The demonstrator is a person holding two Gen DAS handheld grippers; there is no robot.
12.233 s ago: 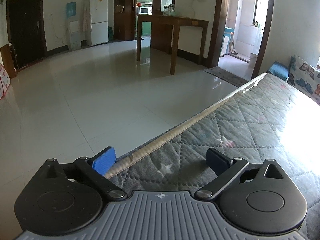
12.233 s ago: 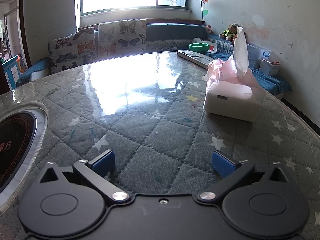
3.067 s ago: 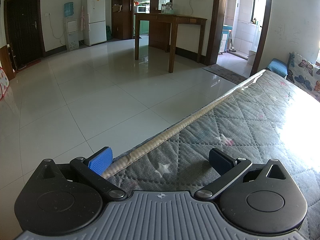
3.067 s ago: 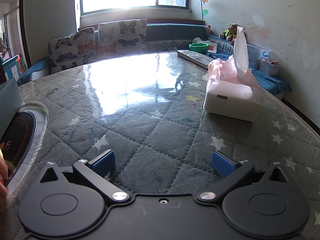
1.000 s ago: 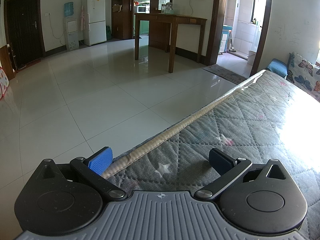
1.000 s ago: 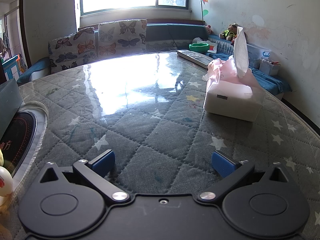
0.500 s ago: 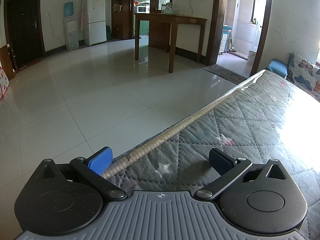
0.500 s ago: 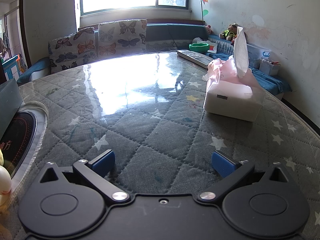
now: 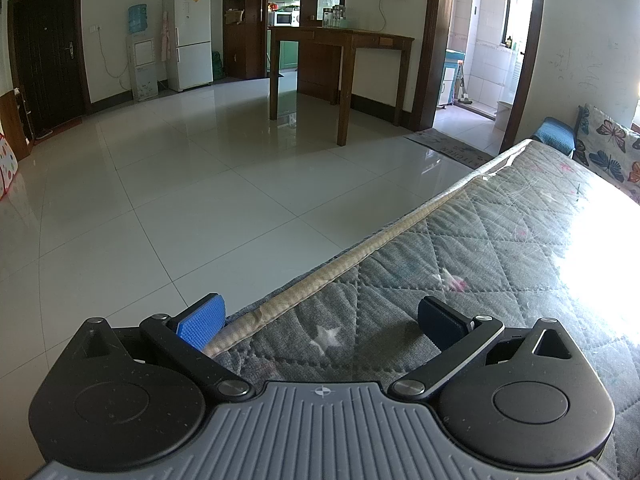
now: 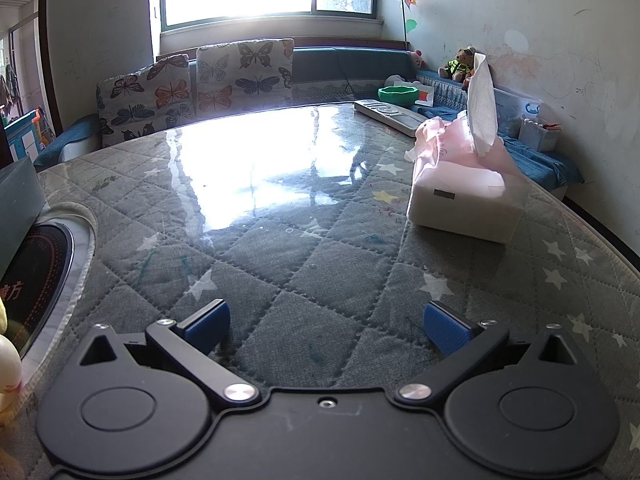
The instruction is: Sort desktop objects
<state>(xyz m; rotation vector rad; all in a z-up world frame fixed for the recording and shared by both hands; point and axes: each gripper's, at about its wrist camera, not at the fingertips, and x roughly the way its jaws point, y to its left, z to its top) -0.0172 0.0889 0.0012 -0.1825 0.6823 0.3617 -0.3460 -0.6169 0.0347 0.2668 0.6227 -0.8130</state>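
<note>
Both tongs, left (image 9: pixel 320 320) and right (image 10: pixel 326 326), are sitting open and empty; reaching carelessly risks toppling the tissue pack (image 10: pixel 466 204).

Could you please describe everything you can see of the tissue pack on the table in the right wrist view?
The tissue pack is a soft rectangular block in thin plastic wrap, white at its base and pink across the crumpled top. One white tissue stands up out of the torn opening. A small grey label shows on its near side. It lies flat on the glossy quilted table cover, towards the right edge, beyond the right gripper, whose fingers are open and well clear of it.
</note>
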